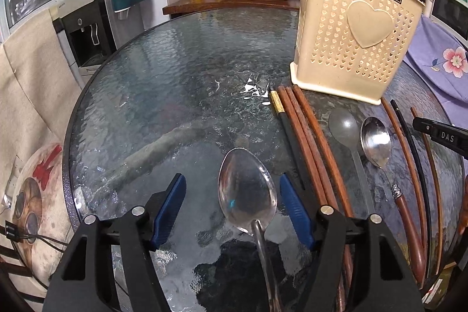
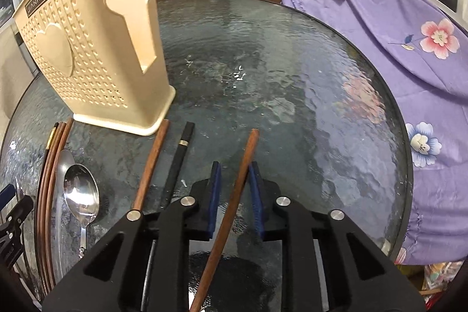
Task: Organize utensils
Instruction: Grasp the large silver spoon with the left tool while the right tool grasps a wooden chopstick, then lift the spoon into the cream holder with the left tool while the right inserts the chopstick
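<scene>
Brown wooden chopstick (image 2: 234, 195) lies on the round glass table (image 2: 292, 78), long axis pointing away toward the far rim, between the narrowed right gripper (image 2: 235, 174) pads, touching 1. Left gripper (image 1: 232, 189), spread wide, straddles the steel spoon (image 1: 247, 192), bowl pointing away, no contact.

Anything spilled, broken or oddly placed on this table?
Nothing is spilled or broken. The beige utensil holder stands upright but empty, while chopsticks and spoons lie loose on the glass table before it.
</scene>
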Demonstrator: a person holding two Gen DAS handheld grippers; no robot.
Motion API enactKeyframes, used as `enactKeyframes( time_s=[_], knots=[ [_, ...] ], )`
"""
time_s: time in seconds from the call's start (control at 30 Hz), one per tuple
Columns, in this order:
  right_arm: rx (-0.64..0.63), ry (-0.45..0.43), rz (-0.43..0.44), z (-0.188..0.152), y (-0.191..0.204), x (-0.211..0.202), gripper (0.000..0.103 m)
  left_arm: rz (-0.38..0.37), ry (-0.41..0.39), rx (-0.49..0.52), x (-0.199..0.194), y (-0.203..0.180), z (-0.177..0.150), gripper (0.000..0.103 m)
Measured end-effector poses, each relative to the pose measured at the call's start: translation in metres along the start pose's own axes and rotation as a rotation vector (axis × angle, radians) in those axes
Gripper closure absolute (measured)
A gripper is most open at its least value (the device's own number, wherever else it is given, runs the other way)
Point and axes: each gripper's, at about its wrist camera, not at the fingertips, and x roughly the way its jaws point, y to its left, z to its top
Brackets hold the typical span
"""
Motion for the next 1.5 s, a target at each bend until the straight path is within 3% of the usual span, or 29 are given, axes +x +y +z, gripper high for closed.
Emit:
enactKeyframes(
  time_s=[0.17, 0.4, 0.67, 0.97, 1.5],
  knots=[
    [-0.023, 0.003, 0.01, 0.002, 0.006, 0.001, 0.091, 0.0, -0.001, 0.003, 0.002, -0.003, 0.003, 0.045],
    [-0.035, -0.002, 0.026, -0.002, 0.009, 0.0, 0.092, -0.003, -0.005, 0.003, 0.001, -0.009, 0.002, 0.066],
    [-0.022, -0.022, 0.062, 0.0, 0.003, -0.001, 0.093, -0.048, -0.001, -0.015, 0.002, -0.004, 0.007, 0.066],
    [0.014, -0.11, 0.134, 0.009, -0.007, -0.019, 0.094, -0.111, -0.094, 0.0, -0.013, -0.002, 0.021, 0.066],
    [0.017, -0.405, 0.291, 0.031, -0.014, -0.112, 0.096, -0.191, -0.296, 0.037, -0.061, 0.002, 0.05, 0.067]
  ],
)
